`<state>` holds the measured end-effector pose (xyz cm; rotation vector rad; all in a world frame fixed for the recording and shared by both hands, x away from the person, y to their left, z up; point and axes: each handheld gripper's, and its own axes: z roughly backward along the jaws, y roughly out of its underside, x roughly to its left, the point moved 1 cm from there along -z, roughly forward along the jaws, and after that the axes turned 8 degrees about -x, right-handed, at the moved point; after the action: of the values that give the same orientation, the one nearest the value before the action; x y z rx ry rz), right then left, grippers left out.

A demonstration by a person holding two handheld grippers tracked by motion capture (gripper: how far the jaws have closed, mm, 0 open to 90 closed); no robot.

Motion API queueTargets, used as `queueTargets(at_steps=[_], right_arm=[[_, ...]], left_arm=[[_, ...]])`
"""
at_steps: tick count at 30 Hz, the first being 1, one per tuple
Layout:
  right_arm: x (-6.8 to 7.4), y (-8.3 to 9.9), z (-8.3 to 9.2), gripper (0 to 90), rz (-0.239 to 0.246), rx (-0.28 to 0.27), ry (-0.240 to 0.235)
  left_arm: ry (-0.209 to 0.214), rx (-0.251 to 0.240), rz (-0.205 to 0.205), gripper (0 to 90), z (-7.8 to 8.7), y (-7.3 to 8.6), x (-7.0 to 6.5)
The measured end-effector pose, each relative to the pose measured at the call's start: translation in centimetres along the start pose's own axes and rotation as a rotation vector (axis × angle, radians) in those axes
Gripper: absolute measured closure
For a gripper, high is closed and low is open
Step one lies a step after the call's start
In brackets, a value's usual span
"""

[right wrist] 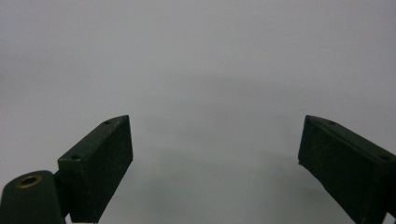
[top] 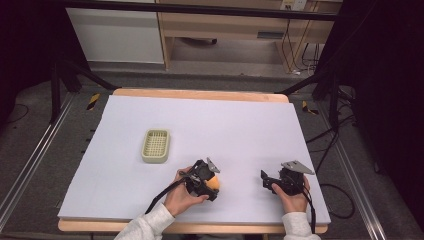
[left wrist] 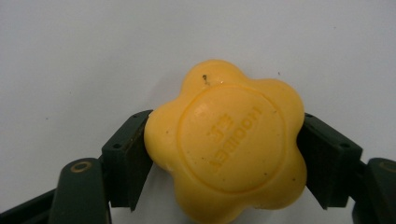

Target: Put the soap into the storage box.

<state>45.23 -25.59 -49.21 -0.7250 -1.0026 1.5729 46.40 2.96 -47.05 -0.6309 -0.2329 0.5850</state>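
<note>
The left gripper (left wrist: 224, 154) is closed on the soap (left wrist: 226, 144), a yellow flower-shaped bar lying flat on the counter (top: 240, 125) near its front edge; in the left gripper view both pads touch opposite sides of the bar, the left pad in a notch between lobes, the right pad against a lobe. The right gripper (right wrist: 215, 163) waits to the right of the left one, well apart from it, jaws wide and holding nothing, above bare white surface. A pale slotted dish (top: 155, 146) sits farther back and to the left of the soap, and it is probably where the bar belongs. To do this step well, the person should hold the squeeze firm but gentle, since soap is likely slick and its rounded lobes could let it twist or squirt out. Lifting straight up, keeping the bar level, would show whether the hold is sound before any carry. If it tilts, better to set it down and regrip across two notches
</note>
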Motion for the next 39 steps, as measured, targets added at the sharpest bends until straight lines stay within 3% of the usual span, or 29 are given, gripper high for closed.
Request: queueTargets(at_steps=[14,39], right_arm=[[0.0,0.0,0.2,10.4,-0.002,-0.002,-0.006],[-0.1,0.1,0.3,10.4,-0.001,-0.005,-0.005]], left_arm=[[-0.001,-0.021,0.014,26.2,1.4,0.0,0.6],[-0.061,-0.108,0.070,26.3,5.0,-0.1,3.0]])
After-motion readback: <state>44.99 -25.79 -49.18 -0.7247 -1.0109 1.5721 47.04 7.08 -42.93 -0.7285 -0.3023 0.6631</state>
